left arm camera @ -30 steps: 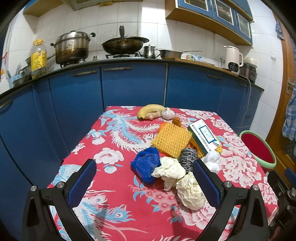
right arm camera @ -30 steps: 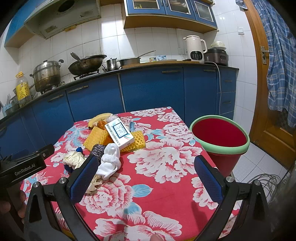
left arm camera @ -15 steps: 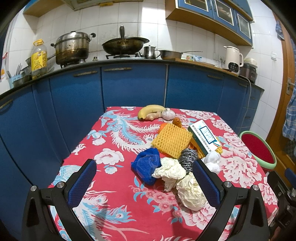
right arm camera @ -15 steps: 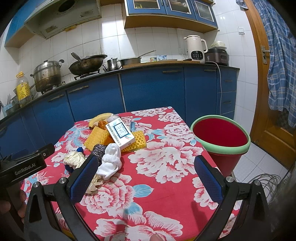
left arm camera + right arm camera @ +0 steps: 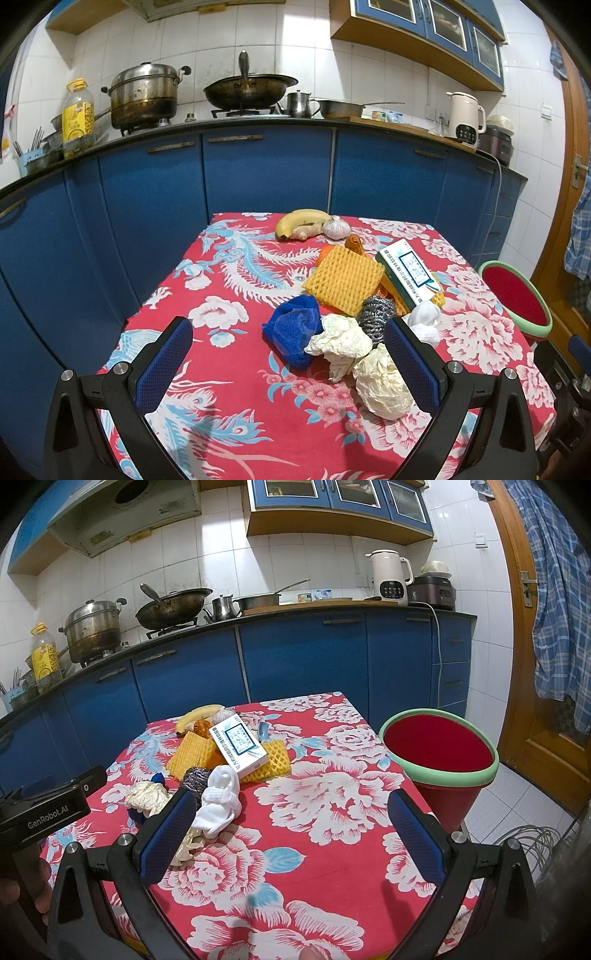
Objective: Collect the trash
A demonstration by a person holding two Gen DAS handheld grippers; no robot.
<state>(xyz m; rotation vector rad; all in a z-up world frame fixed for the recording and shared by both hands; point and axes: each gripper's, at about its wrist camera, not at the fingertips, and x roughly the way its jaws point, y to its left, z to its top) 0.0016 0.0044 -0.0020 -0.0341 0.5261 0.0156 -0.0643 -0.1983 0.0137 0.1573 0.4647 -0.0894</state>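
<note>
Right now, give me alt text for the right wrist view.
Open right gripper hovers over a floral table, holding nothing. A clutter pile with a box and white sock lies left; a red bin stands right.

**Trash heaped on the floral cloth, bin off the table's right edge**

Two crumpled paper wads (image 5: 345,345) (image 5: 384,384) lie just ahead of the left gripper (image 5: 288,354), the nearer one close beside its right finger. Behind them sit a blue rag (image 5: 293,326), a steel scourer (image 5: 376,314), yellow foam netting (image 5: 343,278) and a tilted white carton (image 5: 408,273). The red, green-rimmed bin (image 5: 439,747) stands upright, ahead-right of the right gripper (image 5: 291,834).
</note>
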